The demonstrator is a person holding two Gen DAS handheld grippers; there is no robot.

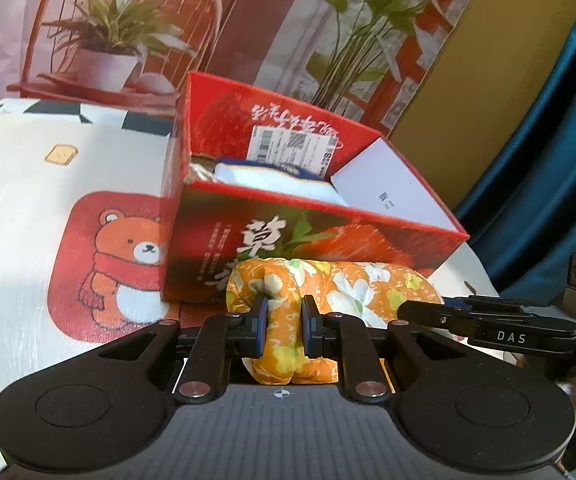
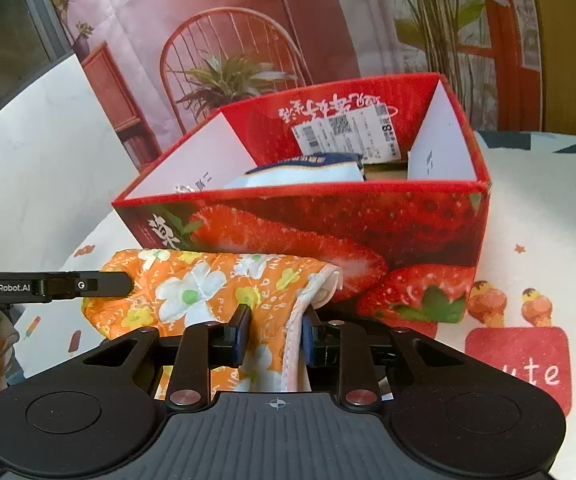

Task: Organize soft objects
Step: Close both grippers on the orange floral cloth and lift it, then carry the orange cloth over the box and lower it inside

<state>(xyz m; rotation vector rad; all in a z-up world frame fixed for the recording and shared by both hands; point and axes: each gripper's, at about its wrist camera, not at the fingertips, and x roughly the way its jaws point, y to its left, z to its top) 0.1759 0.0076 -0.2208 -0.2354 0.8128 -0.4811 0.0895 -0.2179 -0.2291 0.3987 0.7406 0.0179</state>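
Note:
An orange quilted cloth with white and yellow flowers (image 1: 340,292) (image 2: 196,284) hangs in front of the red strawberry box (image 1: 316,236) (image 2: 328,224). My left gripper (image 1: 284,312) is shut on one bunched end of the cloth. My right gripper (image 2: 276,328) is shut on the other end, at its white-trimmed edge. Each gripper shows in the other's view as a black arm (image 1: 484,326) (image 2: 48,286) beside the cloth. Inside the box lies a pale blue and white soft item (image 1: 272,178) (image 2: 296,174) with a dark blue edge.
The box stands on a white table cover (image 1: 28,200) (image 2: 536,240) printed with a bear and sweets. A printed backdrop of a chair and plants (image 1: 120,40) rises behind. A dark teal curtain (image 1: 548,140) hangs at the right. A white panel (image 2: 40,148) leans at the left.

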